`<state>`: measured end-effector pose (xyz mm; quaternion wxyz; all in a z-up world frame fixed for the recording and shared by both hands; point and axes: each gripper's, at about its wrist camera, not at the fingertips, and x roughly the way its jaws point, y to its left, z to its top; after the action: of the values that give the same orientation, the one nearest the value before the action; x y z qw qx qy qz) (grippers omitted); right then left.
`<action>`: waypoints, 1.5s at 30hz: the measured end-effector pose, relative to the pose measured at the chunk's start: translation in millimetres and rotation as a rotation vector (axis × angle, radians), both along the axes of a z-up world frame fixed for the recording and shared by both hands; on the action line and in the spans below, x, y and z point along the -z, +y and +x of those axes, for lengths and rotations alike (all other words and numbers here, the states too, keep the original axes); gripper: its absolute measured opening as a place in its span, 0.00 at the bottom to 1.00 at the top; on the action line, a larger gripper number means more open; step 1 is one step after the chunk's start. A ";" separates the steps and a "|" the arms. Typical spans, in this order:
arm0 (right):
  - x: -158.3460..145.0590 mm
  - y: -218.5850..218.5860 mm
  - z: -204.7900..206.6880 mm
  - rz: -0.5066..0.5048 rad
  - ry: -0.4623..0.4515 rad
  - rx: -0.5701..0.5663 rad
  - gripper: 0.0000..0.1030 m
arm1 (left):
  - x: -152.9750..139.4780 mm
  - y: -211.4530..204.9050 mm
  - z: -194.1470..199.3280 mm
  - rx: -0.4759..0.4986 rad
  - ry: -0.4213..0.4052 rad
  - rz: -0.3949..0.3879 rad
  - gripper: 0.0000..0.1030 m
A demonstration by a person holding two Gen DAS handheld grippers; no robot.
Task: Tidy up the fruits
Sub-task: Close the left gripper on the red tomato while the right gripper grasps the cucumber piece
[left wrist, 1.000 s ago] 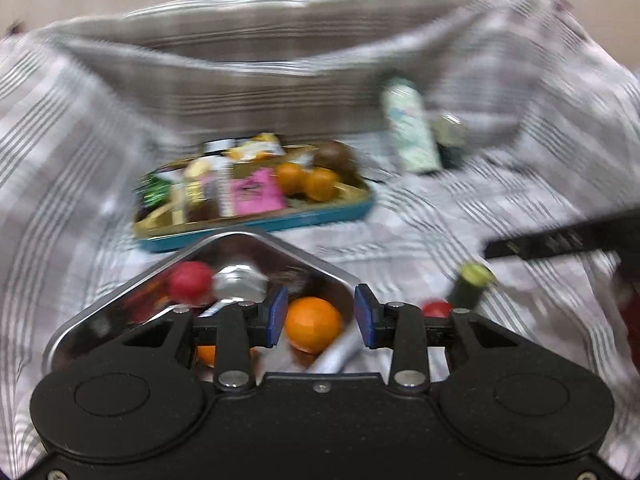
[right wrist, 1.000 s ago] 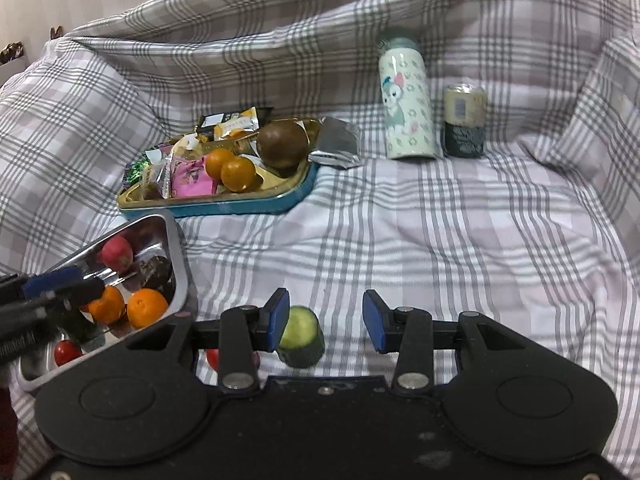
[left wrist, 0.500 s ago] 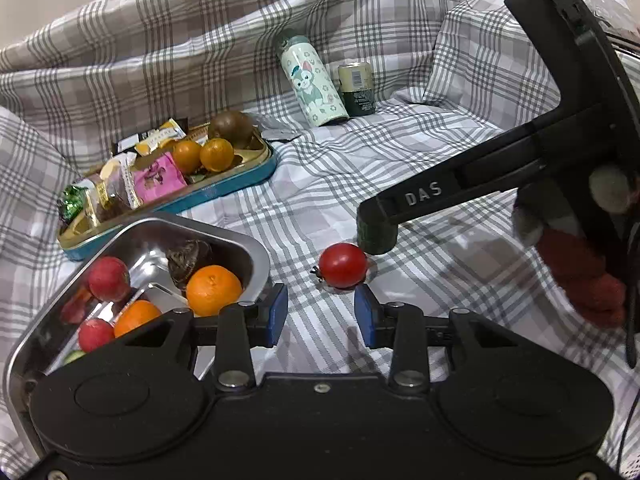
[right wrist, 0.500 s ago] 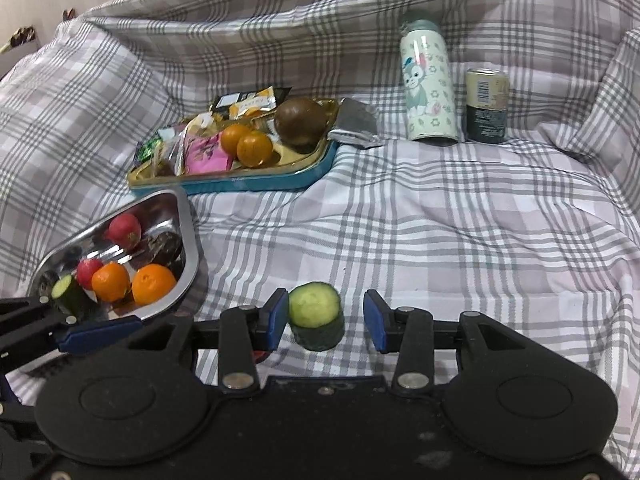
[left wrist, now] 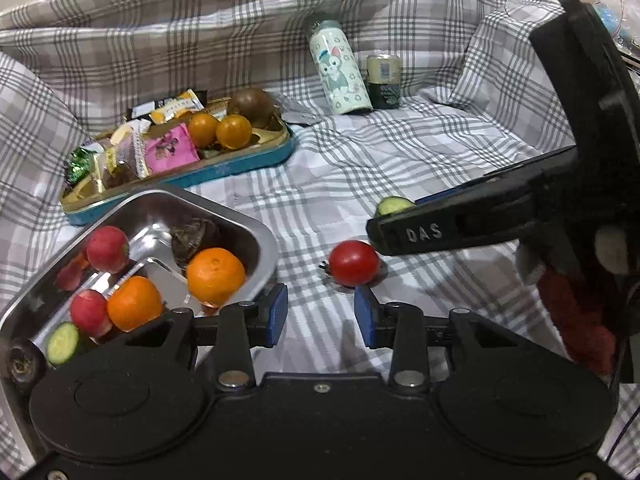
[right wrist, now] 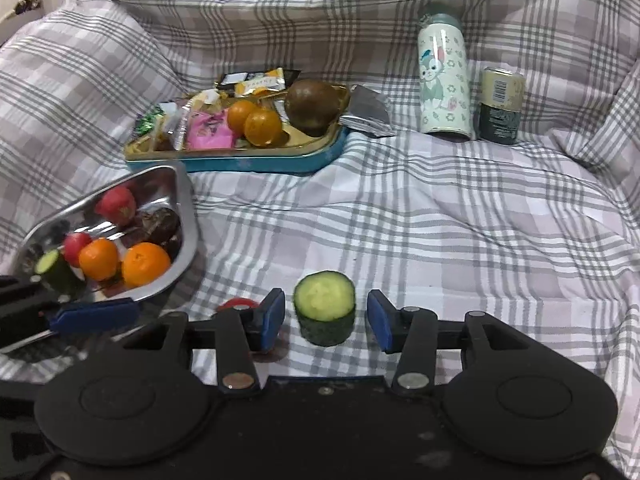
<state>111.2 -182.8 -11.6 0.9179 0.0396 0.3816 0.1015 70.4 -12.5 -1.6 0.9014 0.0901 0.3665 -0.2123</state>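
My right tongs [right wrist: 326, 316] have just been spreading around the cucumber chunk [right wrist: 324, 307], right of the steel tray [right wrist: 182, 216]; left tongs [left wrist: 320, 314] gape before the cherry tomato [left wrist: 354, 263]. It may roll on soft cloth.

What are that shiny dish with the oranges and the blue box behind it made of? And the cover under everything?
The dish looks like polished steel: mirror-bright, reflecting the fruit inside. The blue box seems to be painted tin, with a gold glossy inside and thin rolled rim, though plastic can't be ruled out. The cover is woven cloth, matte and checked, lying in soft folds and creases.
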 end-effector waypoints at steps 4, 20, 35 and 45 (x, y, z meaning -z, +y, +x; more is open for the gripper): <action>-2.4 -6.8 -0.3 0.029 0.008 0.006 0.33 | 3.9 -8.9 3.7 -0.028 0.018 0.006 0.45; 0.5 -46.4 -3.6 -0.043 0.027 0.174 0.34 | 12.7 -35.3 25.0 -0.124 0.025 -0.048 0.45; 8.0 -45.7 4.3 -0.038 0.068 0.173 0.37 | 27.7 -35.1 31.2 -0.149 0.029 -0.050 0.47; 13.4 -41.9 9.5 -0.051 0.074 0.180 0.39 | 28.9 -32.3 35.1 -0.163 0.033 -0.083 0.47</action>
<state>120.6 -224.7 -25.0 0.9092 0.0542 0.4128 0.0077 105.5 -44.8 -30.6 0.9126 0.0190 0.3780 -0.1547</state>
